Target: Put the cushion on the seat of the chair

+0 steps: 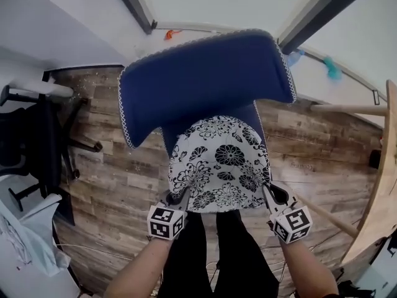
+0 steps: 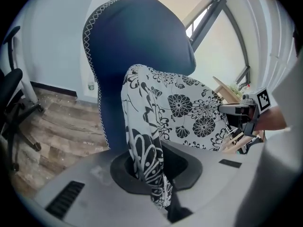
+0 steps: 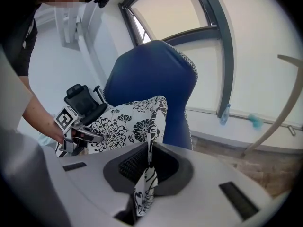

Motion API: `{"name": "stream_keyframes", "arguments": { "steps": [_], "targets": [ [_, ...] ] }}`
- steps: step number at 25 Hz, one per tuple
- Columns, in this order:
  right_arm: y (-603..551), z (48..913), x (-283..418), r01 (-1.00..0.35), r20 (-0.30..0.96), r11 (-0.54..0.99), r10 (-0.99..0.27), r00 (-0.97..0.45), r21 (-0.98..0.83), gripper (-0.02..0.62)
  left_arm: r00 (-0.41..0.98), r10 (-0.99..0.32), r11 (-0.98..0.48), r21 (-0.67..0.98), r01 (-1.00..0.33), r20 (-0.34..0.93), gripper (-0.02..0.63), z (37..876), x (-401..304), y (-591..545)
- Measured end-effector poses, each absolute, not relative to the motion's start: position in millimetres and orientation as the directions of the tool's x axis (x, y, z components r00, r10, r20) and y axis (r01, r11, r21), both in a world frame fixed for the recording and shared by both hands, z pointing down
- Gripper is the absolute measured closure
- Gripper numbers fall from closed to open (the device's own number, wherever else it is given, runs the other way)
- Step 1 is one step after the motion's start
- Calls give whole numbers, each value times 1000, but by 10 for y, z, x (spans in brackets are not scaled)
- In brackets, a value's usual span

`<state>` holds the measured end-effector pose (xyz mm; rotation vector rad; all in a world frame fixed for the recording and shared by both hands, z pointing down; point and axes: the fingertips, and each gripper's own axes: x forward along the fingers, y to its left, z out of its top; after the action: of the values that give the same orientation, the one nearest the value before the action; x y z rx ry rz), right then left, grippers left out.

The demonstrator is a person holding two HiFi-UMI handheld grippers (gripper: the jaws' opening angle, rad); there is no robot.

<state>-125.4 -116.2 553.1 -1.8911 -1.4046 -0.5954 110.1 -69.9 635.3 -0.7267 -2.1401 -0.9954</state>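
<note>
Left gripper view: left gripper jaws pressed tight on a fold of the cushion at its near left corner; fabric bunched in the throat, a tail hanging out below. Right gripper view: right gripper likewise pinching the cushion at its near right corner, thin edge of cloth clamped between the pads

Each gripper shows in the other's view, across the cushion: right gripper, left gripper

Head view: left gripper and right gripper at the two near corners, marker cubes toward the person, forearms below. Cushion white with black flowers, rounded far edge, stretched between the claws and lying over the front of the seat of the chair. Far edge close against the foot of the blue backrest; blue seat showing along its right side. Whether it rests on the seat, cannot tell

Chair blue, white stitched trim, high back, on a wood-plank floor. Black office chair well off to the left
</note>
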Motion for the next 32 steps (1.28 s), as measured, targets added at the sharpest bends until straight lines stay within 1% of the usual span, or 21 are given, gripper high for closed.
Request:
{"name": "stream_keyframes", "arguments": {
  "steps": [9,14,18,19,21,23,24,29,32],
  "targets": [
    [-1158,5776,-1460,944,731,-116,606,313,-308,558,-616,182,558,435,706,766,580,6532,1138,-722],
    [-1055,5847,-1458,941,726,-135,605,326,-310,558,-594,190,546,419,725,782,581,6705,1168,-657],
    [-1036,5944,-1519,936,713,-83,625,317,-343,558,-582,207,551,398,734,786,574,6817,1231,-634],
    [-1032,5958,-1538,932,708,-66,632,316,-357,558,-573,222,549,384,742,789,549,6839,1263,-606],
    [-1027,5982,-1573,925,699,-52,638,321,-377,558,-545,257,531,355,770,798,479,6870,1333,-539],
    [-1032,6004,-1591,919,696,-64,634,338,-388,558,-518,278,501,338,797,809,436,6880,1389,-515],
    [-1037,6017,-1598,917,695,-70,631,345,-393,558,-509,278,490,335,805,815,423,6878,1402,-523],
    [-1053,6077,-1618,916,700,-51,628,340,-399,558,-489,285,496,310,811,824,414,6868,1473,-533],
    [-1047,6128,-1630,917,708,-35,624,331,-398,558,-464,309,476,288,831,830,382,6902,1552,-450]
  ]
}}
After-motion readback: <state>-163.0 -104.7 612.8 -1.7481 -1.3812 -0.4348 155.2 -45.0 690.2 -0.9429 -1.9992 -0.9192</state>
